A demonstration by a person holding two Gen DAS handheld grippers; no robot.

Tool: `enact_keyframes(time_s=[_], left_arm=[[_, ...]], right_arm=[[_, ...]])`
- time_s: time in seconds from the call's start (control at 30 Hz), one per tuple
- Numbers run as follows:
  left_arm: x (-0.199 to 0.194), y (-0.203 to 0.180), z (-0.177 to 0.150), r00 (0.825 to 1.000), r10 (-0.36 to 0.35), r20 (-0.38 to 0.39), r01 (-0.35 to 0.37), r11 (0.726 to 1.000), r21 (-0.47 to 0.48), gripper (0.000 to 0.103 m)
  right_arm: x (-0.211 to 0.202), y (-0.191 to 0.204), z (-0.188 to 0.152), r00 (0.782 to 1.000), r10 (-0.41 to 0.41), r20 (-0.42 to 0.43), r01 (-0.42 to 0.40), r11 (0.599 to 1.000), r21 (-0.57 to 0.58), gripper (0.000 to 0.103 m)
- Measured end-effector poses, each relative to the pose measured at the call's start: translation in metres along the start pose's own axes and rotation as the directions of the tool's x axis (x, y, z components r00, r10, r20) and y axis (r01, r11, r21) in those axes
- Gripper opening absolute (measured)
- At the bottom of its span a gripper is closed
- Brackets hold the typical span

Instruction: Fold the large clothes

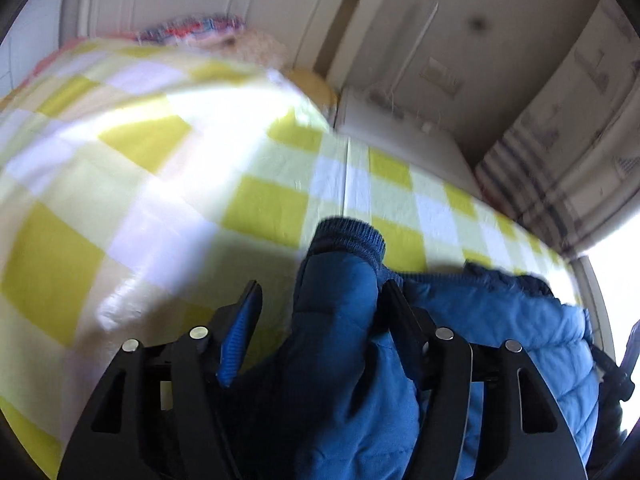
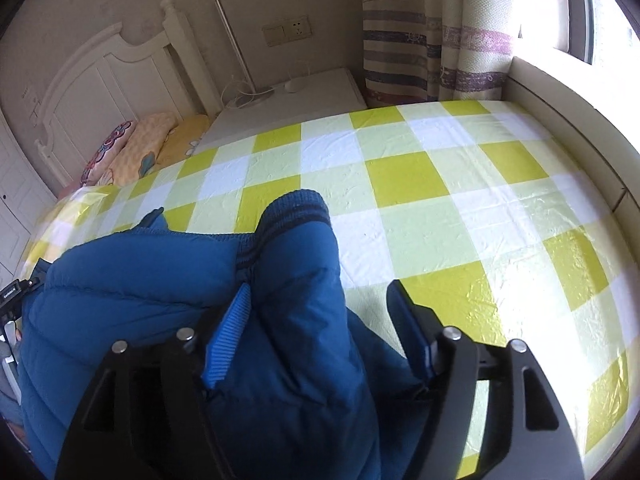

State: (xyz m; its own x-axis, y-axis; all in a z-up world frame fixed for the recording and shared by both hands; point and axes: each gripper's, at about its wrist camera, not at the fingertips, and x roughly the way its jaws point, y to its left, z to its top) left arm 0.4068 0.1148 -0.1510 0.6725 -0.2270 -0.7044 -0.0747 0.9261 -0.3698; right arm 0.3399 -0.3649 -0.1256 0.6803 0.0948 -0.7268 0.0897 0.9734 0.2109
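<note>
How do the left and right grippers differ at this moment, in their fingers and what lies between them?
The left gripper view is motion-blurred; the right gripper view is sharp. In the left, the sleeve sits against the right-hand finger; in the right, it sits against the left-hand finger, leaving a gap with the checked bedcover showing. Shared: both have open fingers with a ribbed-cuff sleeve of the blue puffer jacket between them.

Home bedroom. Bed under yellow-white checked sheet (image 2: 404, 176); carved white headboard (image 2: 108, 80) against wall; patterned pillows (image 2: 132, 148) stacked at its foot. White bedside table (image 2: 304, 100) beside bed, carrying slim desk lamp (image 2: 240, 48) with loose cord. Wall switch and socket plate (image 2: 286, 30) above it. Striped curtain with ship print (image 2: 432, 32) hanging by bright window (image 2: 576, 8).
</note>
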Motion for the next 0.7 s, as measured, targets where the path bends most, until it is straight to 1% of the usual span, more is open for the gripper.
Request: enact_keyframes(time_s=[0.07, 0.1, 0.13, 0.17, 0.2, 0.23, 0.27, 0.33, 0.4, 0.43, 0.47, 0.57, 0.63, 0.7], left_arm=[[-0.027, 0.008, -0.001, 0.994, -0.025, 0.109, 0.028, 0.999, -0.023, 0.068], [-0.047, 0.015, -0.002, 0.987, -0.033, 0.158, 0.039, 0.999, -0.036, 0.081], [-0.061, 0.020, -0.006, 0.982, -0.051, 0.181, 0.060, 0.997, -0.042, 0.089], [-0.082, 0.029, -0.013, 0.975, -0.103, 0.198, 0.113, 0.993, -0.036, 0.090], [-0.093, 0.034, -0.019, 0.971, -0.138, 0.193, 0.145, 0.989, -0.021, 0.091], [-0.107, 0.040, -0.026, 0.969, -0.169, 0.181, 0.172, 0.985, -0.001, 0.091], [-0.119, 0.047, -0.037, 0.967, -0.194, 0.166, 0.193, 0.981, 0.024, 0.093], [-0.142, 0.059, -0.067, 0.966, -0.232, 0.114, 0.223, 0.971, 0.083, 0.094], [-0.159, 0.069, -0.100, 0.967, -0.250, 0.051, 0.241, 0.961, 0.133, 0.094], [-0.166, 0.072, -0.115, 0.967, -0.252, 0.031, 0.245, 0.958, 0.149, 0.094], [-0.173, 0.075, -0.132, 0.967, -0.255, 0.013, 0.250, 0.955, 0.162, 0.094], [-0.180, 0.073, -0.162, 0.963, -0.267, -0.018, 0.266, 0.944, 0.196, 0.095], [-0.177, 0.074, -0.174, 0.963, -0.267, -0.039, 0.269, 0.941, 0.206, 0.095], [-0.163, 0.068, -0.180, 0.957, -0.277, -0.085, 0.288, 0.940, 0.185, 0.095]], right_arm=[[-0.016, -0.001, 0.001, 1.000, 0.026, 0.017, -0.026, 1.000, 0.011, 0.071], [-0.031, -0.002, -0.002, 0.997, 0.066, 0.029, -0.067, 0.998, 0.019, 0.073], [-0.050, -0.003, -0.009, 0.993, 0.111, 0.044, -0.112, 0.994, 0.014, 0.075], [-0.067, -0.004, -0.015, 0.989, 0.135, 0.059, -0.135, 0.991, -0.006, 0.080], [-0.081, -0.003, -0.021, 0.987, 0.143, 0.068, -0.141, 0.990, -0.028, 0.082], [-0.106, -0.007, -0.035, 0.984, 0.156, 0.082, -0.150, 0.986, -0.076, 0.082], [-0.120, -0.010, -0.046, 0.982, 0.167, 0.088, -0.157, 0.982, -0.103, 0.083], [-0.150, -0.022, -0.076, 0.975, 0.202, 0.097, -0.187, 0.971, -0.148, 0.084], [-0.175, -0.039, -0.113, 0.965, 0.248, 0.085, -0.232, 0.959, -0.163, 0.084], [-0.180, -0.043, -0.125, 0.964, 0.255, 0.078, -0.240, 0.957, -0.162, 0.084], [-0.187, -0.048, -0.145, 0.963, 0.260, 0.067, -0.247, 0.956, -0.159, 0.084], [-0.193, -0.052, -0.181, 0.958, 0.284, 0.048, -0.273, 0.948, -0.163, 0.084], [-0.188, -0.050, -0.190, 0.952, 0.303, 0.044, -0.293, 0.944, -0.152, 0.084], [-0.179, -0.045, -0.192, 0.947, 0.319, 0.033, -0.311, 0.939, -0.148, 0.084]])
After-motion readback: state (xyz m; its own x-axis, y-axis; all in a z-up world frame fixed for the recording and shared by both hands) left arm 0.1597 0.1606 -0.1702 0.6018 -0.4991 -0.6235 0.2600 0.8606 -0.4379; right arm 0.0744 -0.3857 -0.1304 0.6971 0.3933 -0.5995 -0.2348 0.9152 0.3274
